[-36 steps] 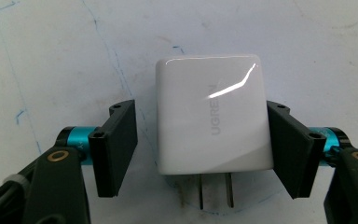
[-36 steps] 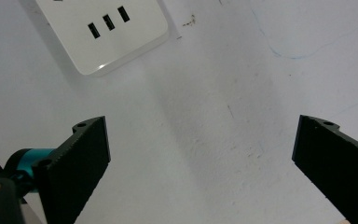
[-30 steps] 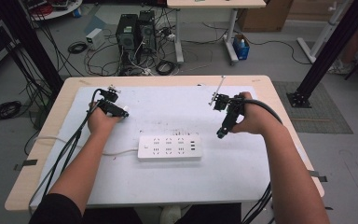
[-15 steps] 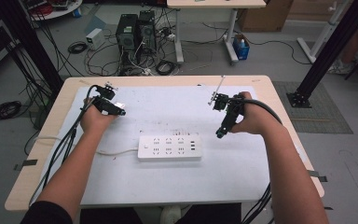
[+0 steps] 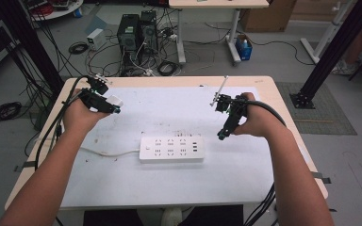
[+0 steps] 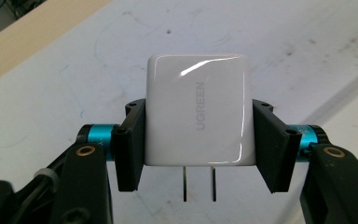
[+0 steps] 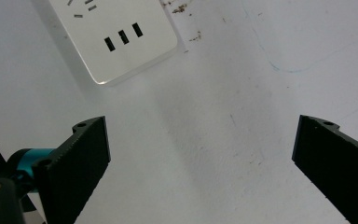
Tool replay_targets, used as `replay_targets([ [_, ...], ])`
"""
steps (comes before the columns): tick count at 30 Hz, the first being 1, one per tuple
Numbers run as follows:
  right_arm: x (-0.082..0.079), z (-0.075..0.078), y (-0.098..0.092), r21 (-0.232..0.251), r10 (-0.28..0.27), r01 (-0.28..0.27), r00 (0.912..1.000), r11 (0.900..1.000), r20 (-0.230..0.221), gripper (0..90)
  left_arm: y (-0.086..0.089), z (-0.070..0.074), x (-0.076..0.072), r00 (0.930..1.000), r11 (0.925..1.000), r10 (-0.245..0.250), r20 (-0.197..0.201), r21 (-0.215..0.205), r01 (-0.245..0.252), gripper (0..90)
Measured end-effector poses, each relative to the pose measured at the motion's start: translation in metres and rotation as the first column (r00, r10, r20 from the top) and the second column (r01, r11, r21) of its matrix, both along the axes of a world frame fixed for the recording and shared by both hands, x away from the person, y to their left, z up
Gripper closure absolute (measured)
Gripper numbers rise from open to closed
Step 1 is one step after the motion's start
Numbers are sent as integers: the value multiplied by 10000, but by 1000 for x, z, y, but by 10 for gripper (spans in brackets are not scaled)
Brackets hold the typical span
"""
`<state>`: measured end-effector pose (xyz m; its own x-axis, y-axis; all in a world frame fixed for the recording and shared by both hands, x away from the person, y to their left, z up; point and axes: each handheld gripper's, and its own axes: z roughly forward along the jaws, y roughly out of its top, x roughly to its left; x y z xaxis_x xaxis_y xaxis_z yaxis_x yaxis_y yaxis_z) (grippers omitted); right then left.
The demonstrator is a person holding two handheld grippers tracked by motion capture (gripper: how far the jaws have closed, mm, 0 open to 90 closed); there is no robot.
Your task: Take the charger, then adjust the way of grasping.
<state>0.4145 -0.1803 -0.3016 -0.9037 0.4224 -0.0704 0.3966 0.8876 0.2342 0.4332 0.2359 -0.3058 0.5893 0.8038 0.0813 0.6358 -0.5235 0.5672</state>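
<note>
- Left gripper point(image 5: 114, 106): the jaws are clamped on a white charger point(image 6: 198, 109), one black pad on each of its side faces.
- Charger: a square white plug-in block with rounded corners and grey "UGREEN" lettering on its face. Two flat metal prongs point(image 6: 199, 183) project from its lower edge, toward the camera in the left gripper view.
- Charger location: in the high view it sits at the tip of the left gripper, at the far left part of the surface point(image 5: 169, 183), held clear of the white sheet and well apart from the power strip point(image 5: 171, 149).
- Right gripper point(image 5: 222, 134): the jaws are spread wide with nothing between them; in the right gripper view only bare white sheet lies between the two black pads. In the high view the gripper points down toward the surface, just beside the right end of the power strip.
- Power strip: a long white block lying flat near the middle of the surface, between the two hands. Its white cable point(image 5: 108, 152) runs off to the left. The right gripper view shows its end with three small rectangular ports point(image 7: 123, 36).
- Surface: a pale wooden top covered by a white sheet with small brown marks.
</note>
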Motion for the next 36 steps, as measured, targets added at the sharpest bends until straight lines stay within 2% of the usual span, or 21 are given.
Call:
replay_targets([
  [3, -2, 2, 1, 18, 73, -73, 10000, 10000, 18, 35, -7, 10, -9, 9970, 9970, -772, -30, -85, 771, 426],
  [4, -3, 3, 2, 61, 87, -87, 9999, 9999, 58, 35, -10, 13, -11, 9939, 9940, -1081, -202, -176, 1078, 425],
  [5, -4, 4, 2, 100, 116, -117, 9999, 9999, 86, 35, -14, 16, -13, 9868, 9873, -1591, -292, -33, 1591, 425],
  [10, -10, 5, 2, 231, 81, -86, 9997, 9997, 212, 35, -24, 27, -21, 9722, 9721, -2318, -342, 291, 2328, 425],
  [12, -12, 4, 1, 223, 53, -58, 9998, 9997, 214, 35, -24, 31, -23, 9683, 9686, -2471, -369, 180, 2478, 425],
  [15, -13, 2, 0, 194, 9, -12, 9999, 9998, 159, 35, -23, 35, -26, 9506, 9513, -3081, -387, -120, 3079, 425],
  [16, -13, 2, 0, 202, -13, 10, 9999, 9998, 156, 35, -23, 36, -27, 9467, 9473, -3200, -382, -259, 3192, 425],
  [18, -13, 2, 0, 243, 16, -20, 9999, 9997, 149, 35, -23, 37, -28, 9394, 9396, -3411, -357, -421, 3396, 425],
  [23, -9, 3, -3, 291, 99, -104, 9998, 9995, 179, 35, -25, 37, -29, 9338, 9339, -3570, -215, -299, 3564, 425],
  [26, -8, 6, -6, 394, 67, -77, 9996, 9992, 260, 35, -29, 35, -30, 9258, 9261, -3773, -239, -155, 3771, 425],
  [29, -8, 8, -7, 500, 114, -129, 9995, 9987, 302, 34, -34, 32, -29, 9209, 9214, -3886, -313, -68, 3886, 425],
  [34, -6, 7, -11, 465, 19, -29, 9997, 9989, 223, 35, -40, 27, -25, 9172, 9177, -3972, -317, -92, 3971, 425],
  [36, -5, 7, -12, 512, -85, 79, 9999, 9987, 102, 35, -42, 25, -24, 9104, 9110, -4123, -334, -68, 4123, 425],
])
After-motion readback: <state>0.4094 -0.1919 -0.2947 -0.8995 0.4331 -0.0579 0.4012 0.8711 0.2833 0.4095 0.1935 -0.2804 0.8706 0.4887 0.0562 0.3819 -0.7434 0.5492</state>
